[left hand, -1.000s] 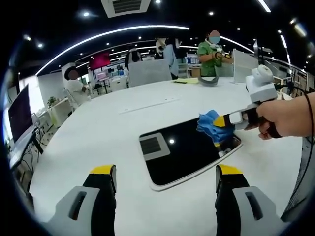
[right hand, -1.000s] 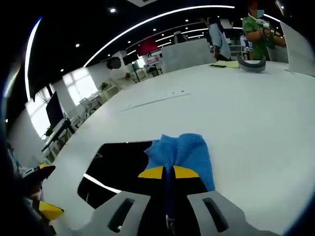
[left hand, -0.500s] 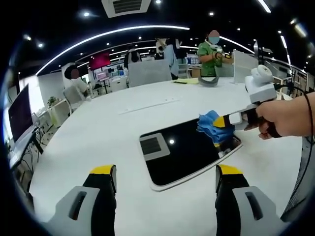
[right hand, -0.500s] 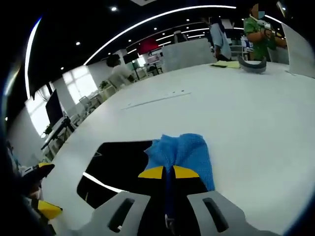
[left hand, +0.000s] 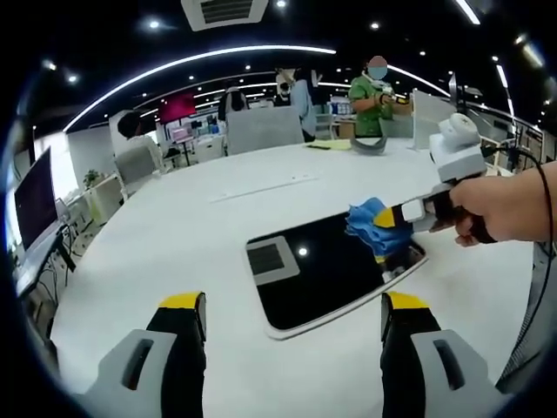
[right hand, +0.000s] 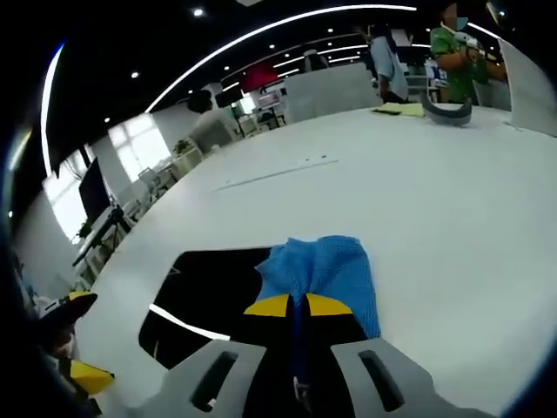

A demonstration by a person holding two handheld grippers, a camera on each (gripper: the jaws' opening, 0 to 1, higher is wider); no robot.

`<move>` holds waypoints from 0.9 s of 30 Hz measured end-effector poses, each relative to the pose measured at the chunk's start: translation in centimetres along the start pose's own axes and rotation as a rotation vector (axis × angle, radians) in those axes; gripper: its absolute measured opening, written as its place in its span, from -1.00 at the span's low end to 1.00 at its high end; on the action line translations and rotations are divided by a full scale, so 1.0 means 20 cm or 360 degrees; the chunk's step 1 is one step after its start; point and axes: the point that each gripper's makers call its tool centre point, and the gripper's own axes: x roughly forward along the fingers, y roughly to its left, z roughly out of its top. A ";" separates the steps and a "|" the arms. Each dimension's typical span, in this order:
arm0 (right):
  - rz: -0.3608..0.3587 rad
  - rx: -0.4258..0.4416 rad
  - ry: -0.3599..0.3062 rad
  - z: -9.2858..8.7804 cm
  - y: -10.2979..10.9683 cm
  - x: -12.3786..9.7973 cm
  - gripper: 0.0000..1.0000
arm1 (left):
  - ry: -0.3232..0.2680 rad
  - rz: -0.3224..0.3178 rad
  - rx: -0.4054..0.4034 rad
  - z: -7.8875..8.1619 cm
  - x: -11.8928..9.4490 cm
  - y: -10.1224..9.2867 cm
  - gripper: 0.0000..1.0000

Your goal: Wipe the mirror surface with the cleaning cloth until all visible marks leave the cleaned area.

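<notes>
A dark rectangular mirror [left hand: 322, 274] with a pale rim lies flat on the white table [left hand: 200, 226]. It reflects ceiling lights and a vent. My right gripper [left hand: 388, 217], held by a hand at the right, is shut on a blue cleaning cloth [left hand: 367, 221] at the mirror's far right corner. In the right gripper view the cloth [right hand: 329, 269] spreads ahead of my shut right gripper [right hand: 298, 304] over the mirror [right hand: 213, 292]. My left gripper [left hand: 287, 306] stands open near the mirror's front edge, holding nothing.
A grey curved object [left hand: 370, 145] and yellow papers [left hand: 329, 143] lie at the table's far edge. Several people stand or sit beyond the table, near a monitor [left hand: 35, 198] at the left. The left gripper's yellow tips [right hand: 83, 376] show at lower left in the right gripper view.
The right gripper and cloth have shifted slightly left and up along the mirror's corner. A person in the background has walked along. The left gripper has not moved.
</notes>
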 end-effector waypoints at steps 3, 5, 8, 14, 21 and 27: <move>0.0016 -0.0011 0.0011 -0.01 0.03 0.01 -0.98 | -0.0004 -0.0001 -0.0001 0.00 0.00 0.00 0.65; 0.0024 -0.0013 0.0015 -0.01 0.05 0.02 -0.98 | -0.0004 0.0000 -0.0002 0.00 0.00 0.00 0.65; 0.0037 -0.0022 0.0029 -0.01 0.09 0.03 -0.98 | -0.0008 0.0006 -0.0007 0.01 0.00 0.01 0.65; 0.0052 -0.0027 0.0049 -0.01 0.14 0.06 -0.97 | -0.0009 0.0008 -0.0005 0.01 0.00 0.01 0.65; 0.0073 -0.0043 0.0065 -0.02 0.20 0.08 -0.97 | -0.0007 0.0006 -0.0007 0.01 0.00 0.01 0.65; 0.0082 -0.0053 0.0070 -0.03 0.23 0.09 -0.97 | -0.0005 0.0006 -0.0008 0.01 0.00 0.01 0.65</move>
